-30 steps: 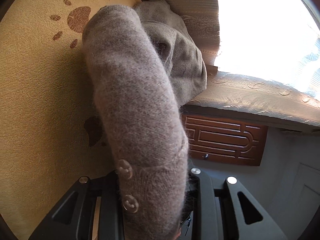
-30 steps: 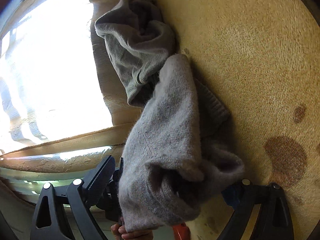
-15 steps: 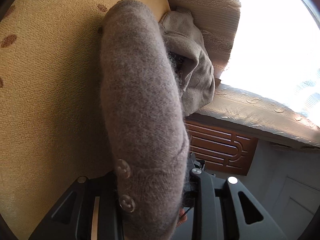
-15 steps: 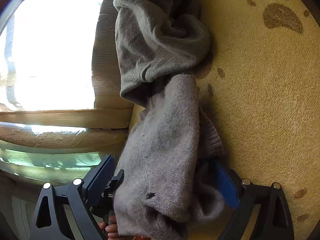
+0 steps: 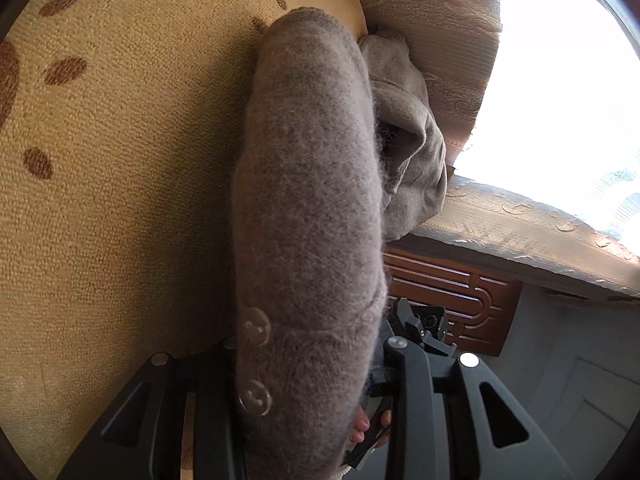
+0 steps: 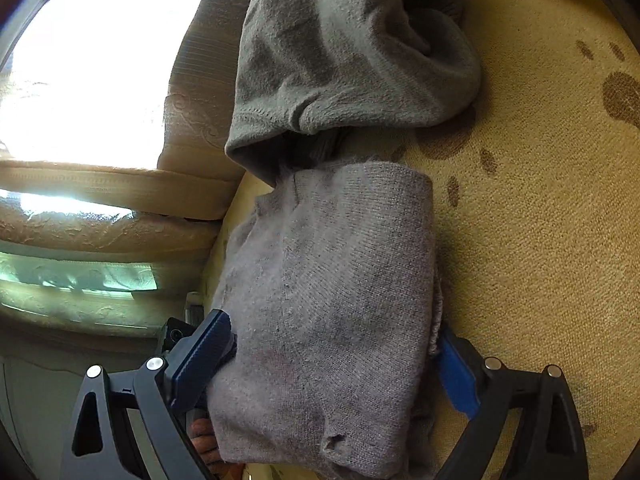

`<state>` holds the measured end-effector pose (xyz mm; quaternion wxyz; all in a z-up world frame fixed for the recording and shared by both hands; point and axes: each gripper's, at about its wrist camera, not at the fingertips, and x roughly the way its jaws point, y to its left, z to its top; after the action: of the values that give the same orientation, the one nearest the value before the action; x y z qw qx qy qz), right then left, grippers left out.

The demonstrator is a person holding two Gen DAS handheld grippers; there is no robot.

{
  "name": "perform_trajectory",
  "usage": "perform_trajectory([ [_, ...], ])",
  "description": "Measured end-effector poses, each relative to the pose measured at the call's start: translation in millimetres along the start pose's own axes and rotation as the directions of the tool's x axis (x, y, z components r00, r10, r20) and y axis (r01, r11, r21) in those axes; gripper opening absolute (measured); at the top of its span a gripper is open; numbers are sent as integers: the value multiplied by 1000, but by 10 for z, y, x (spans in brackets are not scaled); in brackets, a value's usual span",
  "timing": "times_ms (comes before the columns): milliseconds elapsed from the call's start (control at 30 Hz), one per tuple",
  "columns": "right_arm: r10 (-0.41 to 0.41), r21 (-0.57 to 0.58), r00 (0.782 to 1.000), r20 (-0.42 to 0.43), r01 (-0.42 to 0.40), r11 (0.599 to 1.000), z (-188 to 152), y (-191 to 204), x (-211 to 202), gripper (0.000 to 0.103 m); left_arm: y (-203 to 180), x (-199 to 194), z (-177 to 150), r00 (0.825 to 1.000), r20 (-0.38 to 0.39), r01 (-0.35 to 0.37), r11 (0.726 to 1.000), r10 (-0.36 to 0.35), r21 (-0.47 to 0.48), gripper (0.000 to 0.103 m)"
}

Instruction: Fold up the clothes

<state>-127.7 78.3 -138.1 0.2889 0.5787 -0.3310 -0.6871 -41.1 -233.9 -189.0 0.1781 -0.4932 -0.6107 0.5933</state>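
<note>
Your left gripper [image 5: 310, 392] and right gripper [image 6: 332, 364] both clamp the fuzzy grey-brown knitted cardigan [image 5: 308, 208] above the yellow paw-print blanket [image 6: 540, 240]. The left jaws have just been opening slightly around it. It's soft, light and floppy; I'd hold near the buttoned edge.

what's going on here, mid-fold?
A person is working with two handheld grippers on a fuzzy grey-brown buttoned knit. It runs between the fingers of the left gripper, whose jaws have just been opening a little, and it also sits between the blue pads of the right gripper. A second grey garment lies crumpled beyond it on the yellow paw-print cover. The fold looks unfinished.
</note>
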Motion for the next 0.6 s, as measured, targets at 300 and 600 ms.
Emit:
perform_trajectory([
  [300,-88,-203,996,12,89,975,-93,81,-4,87,8,38,-17,996,31,-91,992,89,83,42],
  [600,-60,-193,998,6,60,979,-63,-194,-127,28,-23,82,-63,993,61,-116,975,106,190,42],
])
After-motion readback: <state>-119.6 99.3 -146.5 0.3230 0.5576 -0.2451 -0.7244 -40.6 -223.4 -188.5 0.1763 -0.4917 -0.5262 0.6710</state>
